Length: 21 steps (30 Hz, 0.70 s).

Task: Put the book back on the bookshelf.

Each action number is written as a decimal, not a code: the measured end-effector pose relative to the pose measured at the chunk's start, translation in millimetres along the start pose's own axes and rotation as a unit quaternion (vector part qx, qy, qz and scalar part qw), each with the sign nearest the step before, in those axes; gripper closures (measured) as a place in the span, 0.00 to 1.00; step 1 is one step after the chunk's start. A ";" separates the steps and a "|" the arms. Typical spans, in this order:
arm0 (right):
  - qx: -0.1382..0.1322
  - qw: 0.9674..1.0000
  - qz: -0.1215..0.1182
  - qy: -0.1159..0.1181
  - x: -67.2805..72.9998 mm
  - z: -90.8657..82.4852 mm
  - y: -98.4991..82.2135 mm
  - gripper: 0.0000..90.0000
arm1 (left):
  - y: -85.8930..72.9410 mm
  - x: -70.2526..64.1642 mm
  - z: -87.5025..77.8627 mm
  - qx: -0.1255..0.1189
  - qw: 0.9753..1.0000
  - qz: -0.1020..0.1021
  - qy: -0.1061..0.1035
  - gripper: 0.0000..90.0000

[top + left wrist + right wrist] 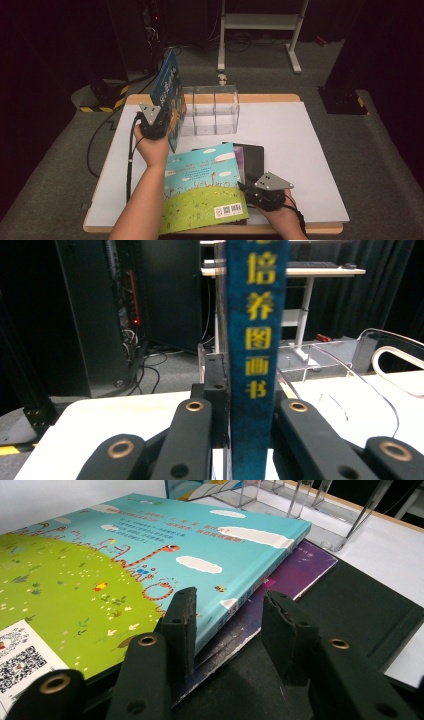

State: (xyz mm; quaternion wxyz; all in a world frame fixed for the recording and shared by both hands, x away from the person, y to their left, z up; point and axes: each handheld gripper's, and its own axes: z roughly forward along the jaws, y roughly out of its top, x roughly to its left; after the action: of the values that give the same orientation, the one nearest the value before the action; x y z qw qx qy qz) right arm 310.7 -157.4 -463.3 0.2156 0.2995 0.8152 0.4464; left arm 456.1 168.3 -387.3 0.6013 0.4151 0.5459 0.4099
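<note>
I count four books on my table (310,150). One is the blue book (169,87), held up off the surface; the other three lie in a stack at the near edge: a green-and-turquoise picture book (205,190) on top, a purple book (305,567) under it, and a black book (252,157) at the bottom. There is one clear acrylic organizer (212,110) with upright dividers near the far edge; I cannot count its compartments with certainty.

My left gripper (152,125) is clenched on the blue book. In the left gripper view the book's spine (255,340) rises straight between the two black jaws, which press against it from both sides. The book stands on edge, long axis vertical, yellow lettering running down the spine, which faces back toward me. In the high view it sits just beside the left end of the organizer, its top leaning slightly to the far side.

My right gripper (267,192) is at the right edge of the stack. In the right gripper view its jaws stand apart, one over the picture book's corner and the other over the black book, with the picture book's spine edge in the gap. I see no pad pressing on anything.
</note>
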 end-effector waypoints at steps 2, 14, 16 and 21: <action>0.001 1.000 -0.001 -0.001 0.2 -0.1 0.2 0.64 | 0.4 0.4 0.3 0.001 1.000 -0.002 0.000 0.90; -0.001 1.000 -0.001 -0.003 1.0 -0.1 0.2 0.64 | -0.1 0.3 1.0 0.010 1.000 -0.009 -0.007 0.86; -0.001 1.000 -0.001 -0.003 0.9 0.0 0.1 0.64 | -1.4 1.7 0.4 0.015 1.000 -0.011 -0.007 0.82; -0.001 1.000 -0.001 -0.002 0.6 0.0 -0.1 0.64 | -5.7 5.3 -2.6 0.026 0.999 -0.015 -0.016 0.77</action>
State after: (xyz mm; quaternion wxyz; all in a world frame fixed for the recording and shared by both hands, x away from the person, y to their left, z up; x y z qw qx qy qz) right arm 310.2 -157.0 -463.4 0.2178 0.2994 0.8146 0.4465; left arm 454.1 171.7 -394.5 0.6052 0.4289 0.5530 0.3794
